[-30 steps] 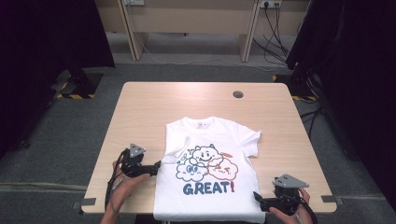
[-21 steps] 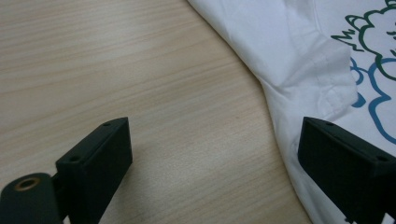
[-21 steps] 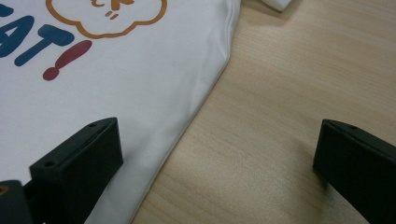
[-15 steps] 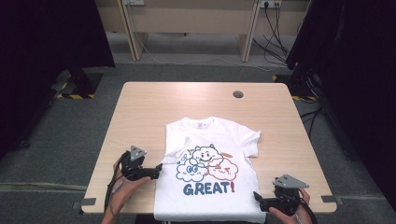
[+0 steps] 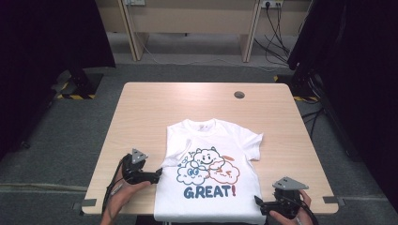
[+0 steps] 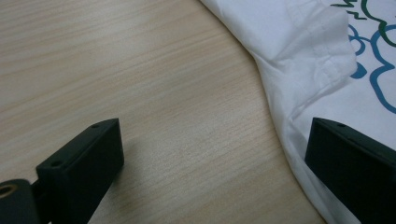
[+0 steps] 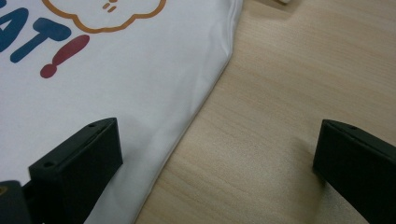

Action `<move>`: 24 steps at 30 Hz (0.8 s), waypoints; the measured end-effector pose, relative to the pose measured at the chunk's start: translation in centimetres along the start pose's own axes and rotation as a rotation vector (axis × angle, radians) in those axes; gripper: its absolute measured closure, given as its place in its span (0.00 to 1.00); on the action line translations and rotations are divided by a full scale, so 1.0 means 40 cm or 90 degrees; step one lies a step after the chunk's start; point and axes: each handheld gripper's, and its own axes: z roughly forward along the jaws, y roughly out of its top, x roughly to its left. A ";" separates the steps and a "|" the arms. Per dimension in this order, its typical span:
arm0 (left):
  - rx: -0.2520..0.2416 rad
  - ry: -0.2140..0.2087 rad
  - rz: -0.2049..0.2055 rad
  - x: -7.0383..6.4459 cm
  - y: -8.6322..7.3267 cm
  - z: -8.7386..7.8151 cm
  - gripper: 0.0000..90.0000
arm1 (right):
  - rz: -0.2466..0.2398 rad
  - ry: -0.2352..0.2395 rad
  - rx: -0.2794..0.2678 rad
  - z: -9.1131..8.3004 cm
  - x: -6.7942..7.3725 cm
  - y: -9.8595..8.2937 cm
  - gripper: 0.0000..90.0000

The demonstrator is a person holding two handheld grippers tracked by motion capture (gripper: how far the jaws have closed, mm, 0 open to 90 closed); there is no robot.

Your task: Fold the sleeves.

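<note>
A: Looking at the left gripper (image 5: 157, 174), I am seeing its two black jaws spreading wide apart. Nothing is sitting between them but bare table (image 5: 141, 112).

B: Where is the T-shirt (image 5: 211, 187) lying?

A: It is lying flat just past the tips of that gripper, on its far side. In the left gripper view, one jaw is hanging over the wood and the other is hanging right at the white edge of the shirt, close to a folded sleeve (image 6: 322, 60).

B: What is the right gripper (image 5: 257, 202) doing?

A: Its jaws are standing wide open too. In the right gripper view, one jaw is hovering over the white cloth and the other over the wood, so the shirt's side edge (image 7: 205, 102) is running between them. The red mark from the word on the shirt is sitting just ahead of the jaw over the cloth.

B: Is either one pinching the shirt?

A: No, both are holding nothing.
</note>
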 end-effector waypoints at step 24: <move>0.003 -0.002 0.001 0.000 0.001 0.002 0.01 | 0.036 -0.025 -0.032 0.039 -0.103 0.111 0.06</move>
